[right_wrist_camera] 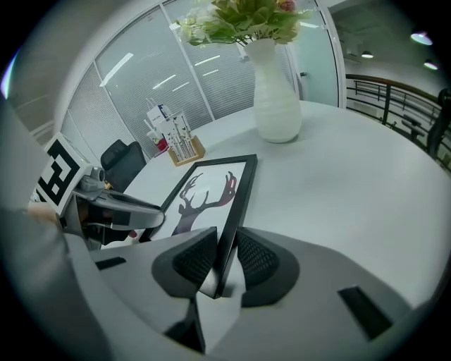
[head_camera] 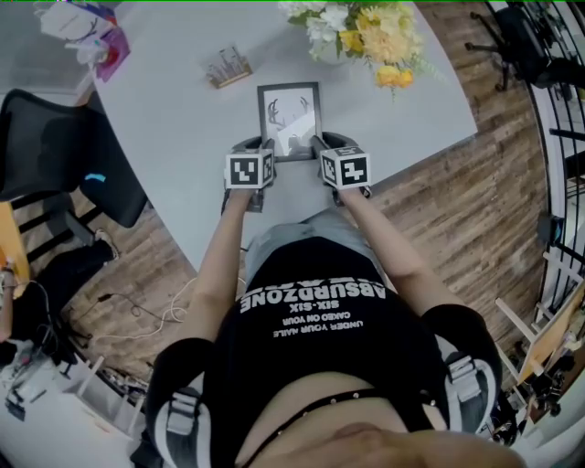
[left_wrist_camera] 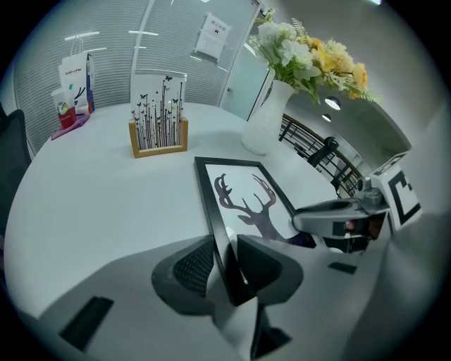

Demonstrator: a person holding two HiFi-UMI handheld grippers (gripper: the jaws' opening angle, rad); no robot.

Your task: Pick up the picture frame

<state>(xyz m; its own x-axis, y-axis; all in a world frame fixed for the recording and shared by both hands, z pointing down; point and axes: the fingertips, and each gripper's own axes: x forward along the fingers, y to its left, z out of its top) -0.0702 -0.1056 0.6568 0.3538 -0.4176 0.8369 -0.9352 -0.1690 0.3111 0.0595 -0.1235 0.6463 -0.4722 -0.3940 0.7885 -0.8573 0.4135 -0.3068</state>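
Note:
A black picture frame (head_camera: 289, 114) with a deer silhouette lies on the white round table (head_camera: 174, 137), right in front of the person. My left gripper (head_camera: 265, 148) is at its near left corner. In the left gripper view the frame's left edge (left_wrist_camera: 215, 211) stands between the pads, and both pads of the left gripper (left_wrist_camera: 227, 264) touch it. My right gripper (head_camera: 318, 144) is at the near right corner. In the right gripper view the frame's right edge (right_wrist_camera: 236, 204) runs between the pads of the right gripper (right_wrist_camera: 225, 261), which are closed against it.
A white vase of flowers (head_camera: 366, 27) stands just beyond the frame to the right. A small wooden card stand (head_camera: 228, 69) is beyond it to the left. Bags and a cup (head_camera: 91, 32) sit at the far left edge. A black chair (head_camera: 64, 155) stands left of the table.

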